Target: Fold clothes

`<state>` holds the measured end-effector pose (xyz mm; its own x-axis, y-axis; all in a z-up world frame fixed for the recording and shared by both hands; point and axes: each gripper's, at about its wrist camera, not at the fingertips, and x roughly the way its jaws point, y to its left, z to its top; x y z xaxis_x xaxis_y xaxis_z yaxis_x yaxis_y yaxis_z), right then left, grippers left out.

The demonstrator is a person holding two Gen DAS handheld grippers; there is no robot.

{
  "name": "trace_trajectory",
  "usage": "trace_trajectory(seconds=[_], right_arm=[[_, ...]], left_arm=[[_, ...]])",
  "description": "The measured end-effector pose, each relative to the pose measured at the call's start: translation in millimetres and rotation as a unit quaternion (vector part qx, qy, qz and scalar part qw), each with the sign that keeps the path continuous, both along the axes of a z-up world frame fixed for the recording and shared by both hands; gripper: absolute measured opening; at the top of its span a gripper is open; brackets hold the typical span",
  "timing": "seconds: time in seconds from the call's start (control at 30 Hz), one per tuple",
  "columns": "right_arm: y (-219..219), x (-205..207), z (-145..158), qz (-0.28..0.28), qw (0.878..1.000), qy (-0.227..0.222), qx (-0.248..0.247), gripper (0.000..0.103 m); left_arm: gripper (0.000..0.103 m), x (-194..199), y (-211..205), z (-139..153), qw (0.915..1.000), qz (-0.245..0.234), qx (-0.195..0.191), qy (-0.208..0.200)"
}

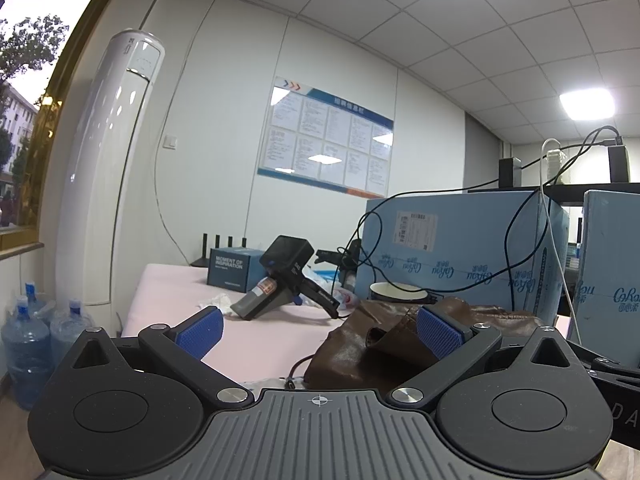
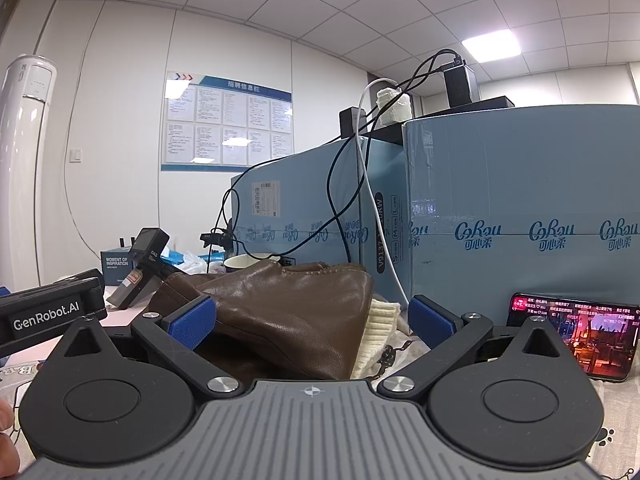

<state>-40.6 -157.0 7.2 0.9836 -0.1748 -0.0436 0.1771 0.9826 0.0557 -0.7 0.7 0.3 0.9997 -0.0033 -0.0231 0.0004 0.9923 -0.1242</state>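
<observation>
Brown leather garment (image 2: 280, 312) lies bunched on pink worktop (image 1: 256, 340), cream knit (image 2: 378, 328) beside it. Left gripper (image 1: 320, 334) jaws apart, garment at right pad. Right gripper (image 2: 312, 328) jaws apart w/ garment between. Phone (image 2: 572, 336) far right.

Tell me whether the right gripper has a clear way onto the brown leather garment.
Probably yes. The right gripper is open, and the brown leather garment lies directly ahead between its fingers with nothing in front of it. The cream knit beside it might get caught too.
</observation>
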Motion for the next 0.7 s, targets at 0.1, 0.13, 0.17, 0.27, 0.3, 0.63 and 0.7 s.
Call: trace_trajectory(seconds=[0.1,0.13,0.17,0.27,0.3,0.63,0.7], right_arm=[[-0.1,0.2,0.0,0.0,1.0,0.001,-0.004,0.103],[-0.3,0.2,-0.1,0.0,1.0,0.001,-0.004,0.103],[-0.4,0.3,-0.1,0.0,1.0,0.001,-0.003,0.103],[-0.9,0.3,-0.3,0.0,1.0,0.0,-0.002,0.103],[-1.0,0.4,-0.3,0.0,1.0,0.0,-0.002,0.103],[-2.3,1.8,-0.5,0.0,1.0,-0.001,-0.001,0.103],[-0.8,0.4,0.0,0.0,1.0,-0.001,-0.001,0.103]], left_arm=[[0.103,-2.4,2.5,1.0,1.0,0.0,-0.002,-0.003],[0.103,-3.2,3.3,1.4,1.0,-0.001,-0.003,-0.004],[0.103,-4.0,4.1,1.7,1.0,-0.001,-0.004,-0.006],[0.103,-6.8,6.3,2.6,1.0,-0.003,-0.005,-0.006],[0.103,-7.6,6.8,2.6,1.0,-0.003,-0.005,-0.006],[0.103,-2.1,3.1,0.4,1.0,-0.002,-0.005,-0.002],[0.103,-0.9,2.0,0.4,1.0,-0.001,-0.004,0.0]])
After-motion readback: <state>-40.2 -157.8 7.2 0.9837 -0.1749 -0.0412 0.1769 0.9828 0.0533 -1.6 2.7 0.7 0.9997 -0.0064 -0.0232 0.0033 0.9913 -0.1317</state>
